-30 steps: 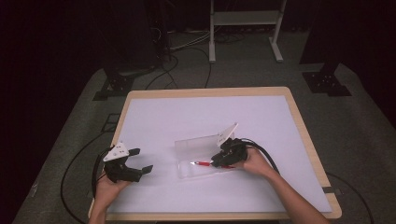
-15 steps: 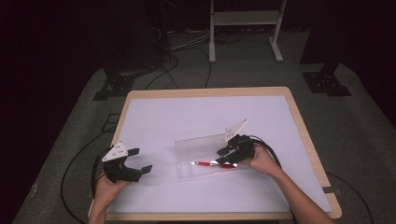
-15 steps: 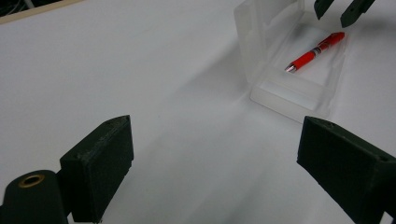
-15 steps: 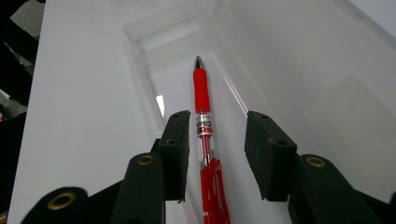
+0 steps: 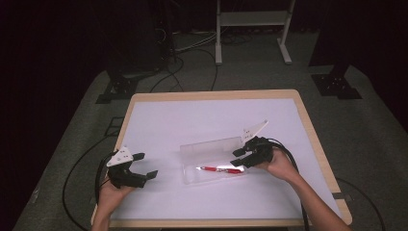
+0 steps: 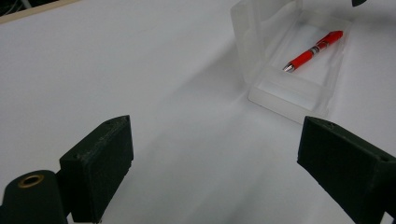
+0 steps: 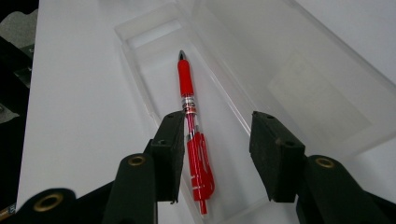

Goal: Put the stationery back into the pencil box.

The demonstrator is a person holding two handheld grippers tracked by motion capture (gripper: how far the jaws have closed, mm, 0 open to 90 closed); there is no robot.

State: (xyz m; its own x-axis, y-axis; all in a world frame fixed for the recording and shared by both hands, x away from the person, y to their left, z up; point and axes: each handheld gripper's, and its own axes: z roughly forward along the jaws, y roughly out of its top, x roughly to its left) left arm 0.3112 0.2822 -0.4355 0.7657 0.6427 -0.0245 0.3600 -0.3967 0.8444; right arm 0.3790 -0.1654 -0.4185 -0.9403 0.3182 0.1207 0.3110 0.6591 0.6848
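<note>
At the right-centre of the table (image 5: 159, 115), your right gripper (image 5: 246, 156) hangs over the near-right end of the clear case (image 5: 192, 177), jaws parted and gripping nothing. The red pen (image 5: 221, 169) lies flat in the case's tray, its long axis running left to right across the table, tip pointing left, clip end to the right beneath your gripper. In the right gripper view the pen (image 7: 191, 121) runs away from you along the line of the jaws. It sits close against the left finger (image 7: 169, 149) rather than centred in the gap, with open space toward the other finger. The case's lid (image 5: 211, 144) stands raised along the far side of the tray.

Your left gripper (image 5: 137, 172) rests well to the left, near the table's near-left corner, jaws spread wide and empty. In its own view the case (image 6: 289, 88) and pen (image 6: 312, 50) lie far ahead and to the right.

Judgement: your right hand is clearly the nearer one. Any closing of the lid turns on that raised lid lying just beyond the right gripper, on its far side. A re-grip of the pen would call for centring the gap across the barrel first.
</note>
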